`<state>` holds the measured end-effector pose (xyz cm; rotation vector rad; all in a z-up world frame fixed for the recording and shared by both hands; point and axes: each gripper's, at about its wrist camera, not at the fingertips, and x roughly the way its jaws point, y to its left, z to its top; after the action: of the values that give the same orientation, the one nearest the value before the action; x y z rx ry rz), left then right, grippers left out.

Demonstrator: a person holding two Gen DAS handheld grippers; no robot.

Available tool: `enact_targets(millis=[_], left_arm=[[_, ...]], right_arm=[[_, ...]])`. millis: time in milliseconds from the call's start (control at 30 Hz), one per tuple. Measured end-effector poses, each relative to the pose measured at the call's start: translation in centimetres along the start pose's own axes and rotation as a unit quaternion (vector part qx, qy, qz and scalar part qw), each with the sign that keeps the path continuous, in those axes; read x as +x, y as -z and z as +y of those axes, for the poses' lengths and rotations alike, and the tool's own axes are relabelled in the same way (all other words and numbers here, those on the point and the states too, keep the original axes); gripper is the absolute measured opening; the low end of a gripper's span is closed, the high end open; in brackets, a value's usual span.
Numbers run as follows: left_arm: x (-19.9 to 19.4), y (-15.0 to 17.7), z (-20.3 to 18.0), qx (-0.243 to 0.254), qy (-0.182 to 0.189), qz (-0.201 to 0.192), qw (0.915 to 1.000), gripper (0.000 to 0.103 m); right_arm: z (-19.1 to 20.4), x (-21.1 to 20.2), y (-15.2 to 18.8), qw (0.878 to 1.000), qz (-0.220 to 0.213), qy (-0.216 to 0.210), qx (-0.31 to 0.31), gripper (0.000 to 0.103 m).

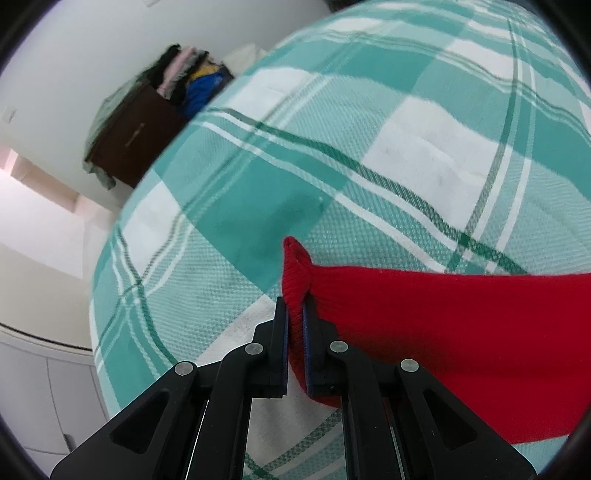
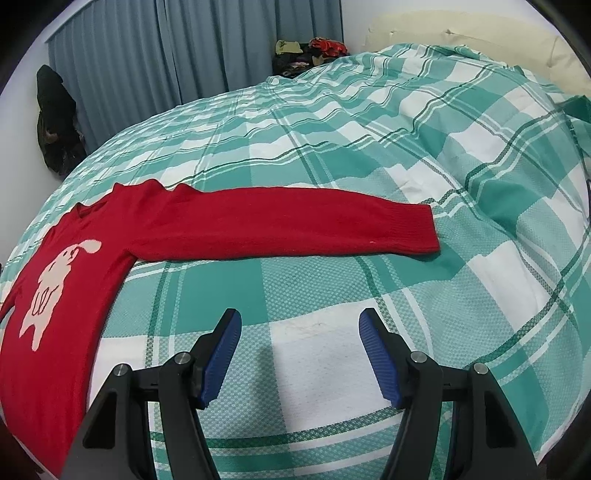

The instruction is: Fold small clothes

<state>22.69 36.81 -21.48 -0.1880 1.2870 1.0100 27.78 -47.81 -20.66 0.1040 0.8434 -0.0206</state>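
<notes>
A small red sweater (image 2: pixel 85 258) with a pale animal figure lies flat on a teal and white checked bedspread (image 2: pixel 332 155). One sleeve (image 2: pixel 295 221) stretches out to the right, its cuff (image 2: pixel 424 230) about a hand's length beyond my right gripper (image 2: pixel 300 325), which is open and empty above the bedspread. In the left wrist view my left gripper (image 1: pixel 295 310) is shut on a ribbed edge of the red sweater (image 1: pixel 461 332), which stretches off to the right over the bedspread (image 1: pixel 369 129).
A dark brown cabinet (image 1: pixel 136 136) piled with clothes stands by the white wall beyond the bed edge. Blue-grey curtains (image 2: pixel 184 55), a dark bag hung at left (image 2: pixel 55 122), a clothes pile (image 2: pixel 310 51) and a cream headboard (image 2: pixel 461 33) surround the bed.
</notes>
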Motion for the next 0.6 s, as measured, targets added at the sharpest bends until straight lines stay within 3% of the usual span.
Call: enact_targets(millis=[67,133,167,200,233,333,400,500,600], left_arm=[[0.0,-0.2,0.6,-0.007,0.019,0.008,0.9998,0.008],[-0.1,-0.5,2.2,-0.041,0.062,0.024,0.9969,0.021],[-0.2,-0.5,3.2,-0.060,0.085,0.031,0.9941,0.047],[-0.3,-0.3,4.3,-0.079,0.107,0.037,0.9904,0.081],[-0.6,0.0,5.6,-0.105,0.136,0.035,0.9845,0.090],[-1.9,1.6,8.5,-0.148,0.180,0.015,0.9723,0.090],[-3.1,2.8,9.4,-0.149,0.204,0.003,0.9676,0.090],[-6.7,5.7,9.1,-0.119,0.252,-0.035,0.9598,0.090],[-11.4,9.5,6.5,-0.058,0.313,-0.068,0.9455,0.091]], right_arm=[[0.0,0.0,0.0,1.000,0.001,0.000,0.000,0.066],[0.0,0.3,0.0,1.000,0.009,-0.001,0.000,0.070],[0.0,0.4,0.0,1.000,0.013,0.000,0.000,0.073],[-0.1,0.5,0.1,1.000,0.016,0.002,0.001,0.081],[-0.1,0.5,0.1,1.000,0.017,0.008,0.002,0.086],[-0.3,0.1,0.1,1.000,0.008,0.024,0.006,0.087],[-0.4,-0.7,0.0,0.999,-0.007,0.031,0.007,0.087],[0.7,-2.6,-0.1,0.999,-0.025,0.024,-0.007,0.087],[3.3,-5.2,1.0,0.999,-0.036,-0.033,-0.011,0.088]])
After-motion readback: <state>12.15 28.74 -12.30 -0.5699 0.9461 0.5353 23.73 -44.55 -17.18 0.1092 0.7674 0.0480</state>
